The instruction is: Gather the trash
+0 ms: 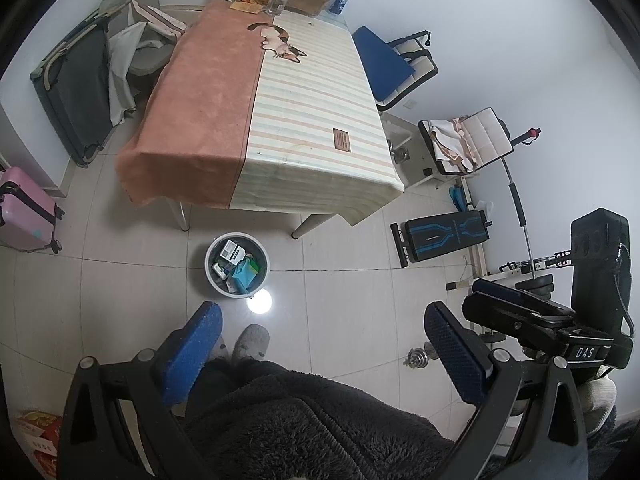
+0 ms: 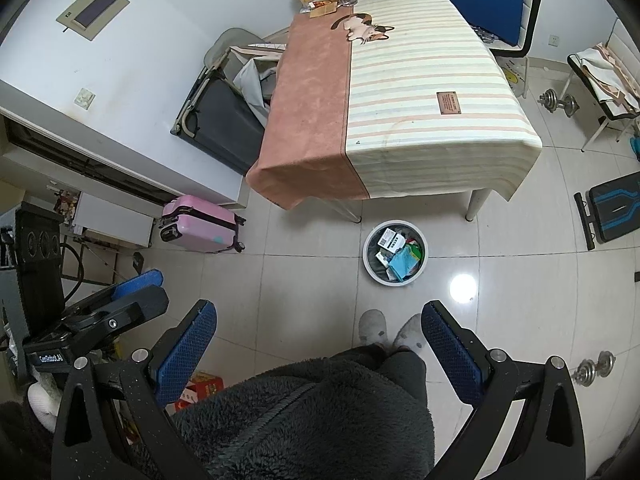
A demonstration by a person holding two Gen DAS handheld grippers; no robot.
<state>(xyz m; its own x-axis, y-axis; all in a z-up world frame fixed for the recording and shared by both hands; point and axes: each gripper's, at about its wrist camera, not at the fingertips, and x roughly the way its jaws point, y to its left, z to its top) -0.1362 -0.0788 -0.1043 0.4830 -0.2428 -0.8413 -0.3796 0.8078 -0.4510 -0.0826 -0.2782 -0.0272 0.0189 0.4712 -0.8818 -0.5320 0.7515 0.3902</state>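
Observation:
A round grey trash bin (image 1: 237,264) (image 2: 395,255) stands on the tiled floor in front of the table, holding several boxes and wrappers, among them a teal packet. My left gripper (image 1: 324,344) is open and empty, held high over the floor well short of the bin. My right gripper (image 2: 318,344) is also open and empty, at about the same height. Each gripper shows at the edge of the other's view. The table (image 1: 264,112) (image 2: 392,108) under a pink and striped cloth carries snack bags, bottles and a cardboard box at its far end.
A person in a dark fleece jacket (image 1: 304,428) and grey slippers (image 2: 372,330) stands below the grippers. A pink suitcase (image 2: 200,222), a folded cot (image 1: 76,92), chairs (image 1: 400,68), a workout bench (image 1: 444,236) and dumbbells (image 2: 594,368) ring the table. A red carton (image 1: 38,436) lies at the left.

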